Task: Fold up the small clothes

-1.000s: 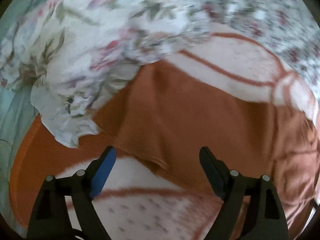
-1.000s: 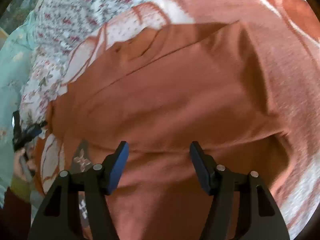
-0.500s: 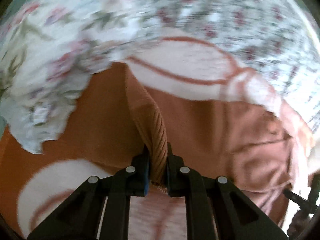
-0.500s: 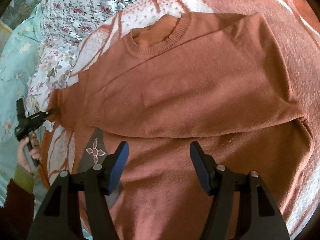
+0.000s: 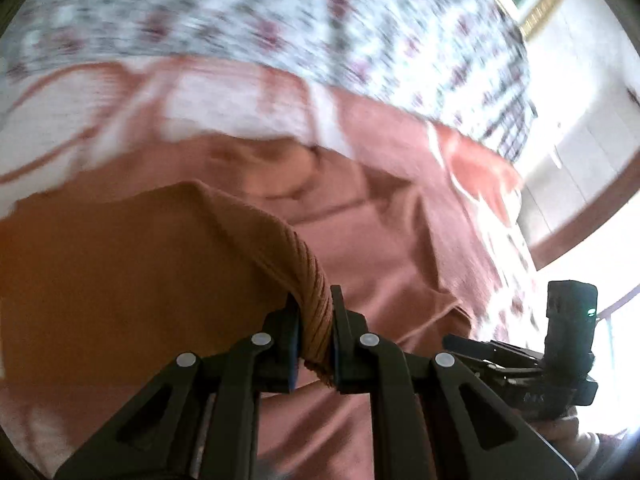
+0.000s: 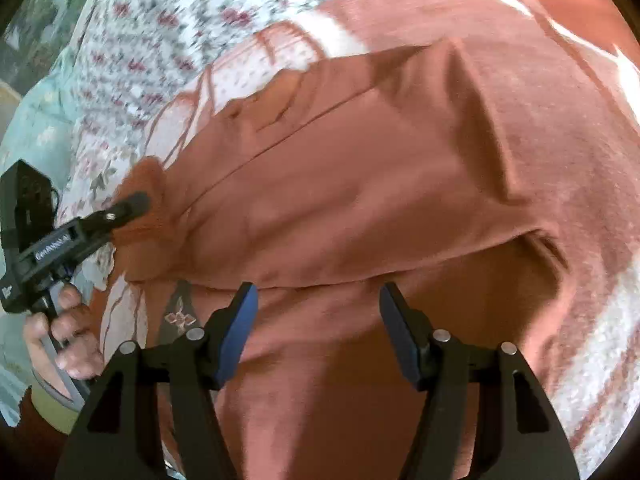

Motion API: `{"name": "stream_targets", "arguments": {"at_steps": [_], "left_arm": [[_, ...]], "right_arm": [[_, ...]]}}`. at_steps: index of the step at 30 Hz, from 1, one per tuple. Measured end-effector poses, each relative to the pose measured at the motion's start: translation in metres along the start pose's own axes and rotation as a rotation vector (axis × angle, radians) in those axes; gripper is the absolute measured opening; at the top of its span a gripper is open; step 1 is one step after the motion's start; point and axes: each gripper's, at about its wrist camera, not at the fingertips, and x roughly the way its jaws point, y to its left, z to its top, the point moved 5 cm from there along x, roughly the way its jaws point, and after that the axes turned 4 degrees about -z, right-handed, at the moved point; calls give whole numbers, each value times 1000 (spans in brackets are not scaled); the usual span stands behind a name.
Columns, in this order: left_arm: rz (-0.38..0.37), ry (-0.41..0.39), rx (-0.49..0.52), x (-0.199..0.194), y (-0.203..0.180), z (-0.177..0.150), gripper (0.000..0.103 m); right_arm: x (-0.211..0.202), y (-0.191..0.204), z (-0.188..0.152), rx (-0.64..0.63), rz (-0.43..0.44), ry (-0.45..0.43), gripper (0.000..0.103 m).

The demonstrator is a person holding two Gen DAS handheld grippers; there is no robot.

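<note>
Left claw (image 5: 314,340) clamped on ribbed cuff of rust-orange knit sweater (image 6: 360,184), sleeve lifted at lower centre of left view; its jaws have just closed on it; right claw (image 6: 318,332) jaws apart, nothing between, above sweater body at frame centre; sweater lies on orange-and-white patterned blanket (image 6: 600,340); floral sheet (image 6: 160,32) upper left.

Rust-white patterned blanket (image 6: 592,364), floral sheet (image 5: 280,20), possibly teal bedding (image 6: 36,128).

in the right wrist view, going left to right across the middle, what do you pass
person's hand → left gripper pinching the sleeve cuff → rust sweater → orange-and-white blanket
</note>
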Motion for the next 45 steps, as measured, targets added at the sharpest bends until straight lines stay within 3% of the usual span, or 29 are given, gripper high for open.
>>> {"name": "stream_targets", "arguments": {"at_steps": [6,8,9,11,12,18,23,27,31,32,33,34,36,39,42,45], "left_arm": [[-18,131,15,84,-15,-16,13],[-14,161,-7,91,-11,-24,23],[-35,160,-23,87,-9,-29,27],[-44,152,-28,74,-3,-36,46],[-33,141,-25,63,0,-41,48],[68,84,-112,-19,54,-86,49],[288,22,-266,-76,131,-122,49],[390,-16,-377,-96,181,-132,49],[409,-50,-429,-97,203,-128,50],[410,-53,-431,-96,205,-126,52],[410,-57,-424,-92,203,-121,52],[410,-61,-413,-89,201,-114,52],[403,-68,-392,-83,197,-104,52],[417,-76,-372,-75,195,-91,52],[438,-82,-390,-71,202,-88,51],[428,-94,-442,-73,213,-91,43]], "right_arm": [[-10,-32,1,59,-33,-24,64],[-10,-36,1,60,-38,-25,64],[-10,-36,2,57,-37,-27,64],[-10,-33,4,42,-30,-37,64],[-9,-31,6,32,-27,-40,64],[16,0,16,-48,4,-30,69],[42,29,29,-198,-49,-52,76],[57,36,43,-303,-144,-89,76],[79,35,63,-274,-96,-84,75],[86,35,67,-264,-84,-73,69],[93,35,70,-249,-68,-48,33],[97,35,71,-238,-59,-17,10],[87,37,75,-208,-30,-17,10],[34,36,86,-152,81,-145,10],[15,5,92,-80,8,-187,10],[37,-32,88,-11,-74,-89,10]]}}
